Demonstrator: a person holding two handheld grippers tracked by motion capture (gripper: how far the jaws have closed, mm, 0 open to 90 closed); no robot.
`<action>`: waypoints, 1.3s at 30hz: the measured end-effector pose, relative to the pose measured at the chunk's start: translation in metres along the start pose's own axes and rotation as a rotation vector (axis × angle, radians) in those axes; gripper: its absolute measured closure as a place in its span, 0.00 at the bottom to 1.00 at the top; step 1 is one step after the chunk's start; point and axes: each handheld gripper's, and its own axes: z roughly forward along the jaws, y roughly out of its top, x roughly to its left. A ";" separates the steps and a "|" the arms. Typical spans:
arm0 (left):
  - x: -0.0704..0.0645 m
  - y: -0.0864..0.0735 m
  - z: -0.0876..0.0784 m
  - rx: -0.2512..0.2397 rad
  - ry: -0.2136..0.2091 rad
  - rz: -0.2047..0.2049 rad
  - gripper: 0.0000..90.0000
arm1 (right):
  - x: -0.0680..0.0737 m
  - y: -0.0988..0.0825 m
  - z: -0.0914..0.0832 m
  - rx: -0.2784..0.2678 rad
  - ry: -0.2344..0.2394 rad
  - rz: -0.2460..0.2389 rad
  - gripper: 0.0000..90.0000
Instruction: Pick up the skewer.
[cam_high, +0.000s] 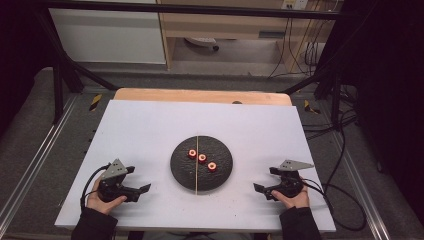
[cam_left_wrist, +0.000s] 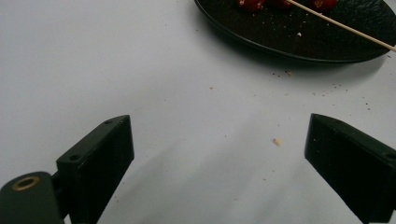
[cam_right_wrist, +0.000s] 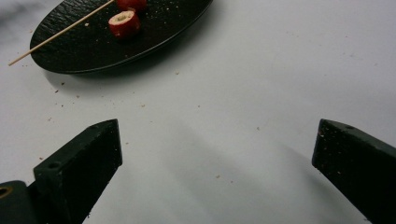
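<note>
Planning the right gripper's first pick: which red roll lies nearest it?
The roll at the row's right end, farthest from the skewer; the right gripper sits open.

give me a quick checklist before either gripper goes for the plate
1. Left gripper open, holding nothing: ok.
2. Right gripper open, holding nothing: ok.
3. Plate lies between the grippers, apart from both: ok.
4. Skewer lies loose across the plate, one end past the near rim: ok.
5. Three red pieces sit on the plate, off the skewer: ok.
6. Whether the pieces have a through hole: cannot tell.
</note>
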 end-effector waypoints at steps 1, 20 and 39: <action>0.000 0.000 0.000 0.001 0.001 -0.002 0.09 | 0.000 0.000 0.000 0.000 0.000 0.000 0.02; -0.017 0.016 0.003 0.006 0.006 -0.009 0.24 | 0.000 0.002 -0.002 -0.004 -0.001 0.012 0.02; -0.082 0.070 0.046 0.039 -0.071 0.030 0.89 | -0.001 0.002 -0.001 0.005 -0.007 0.011 0.03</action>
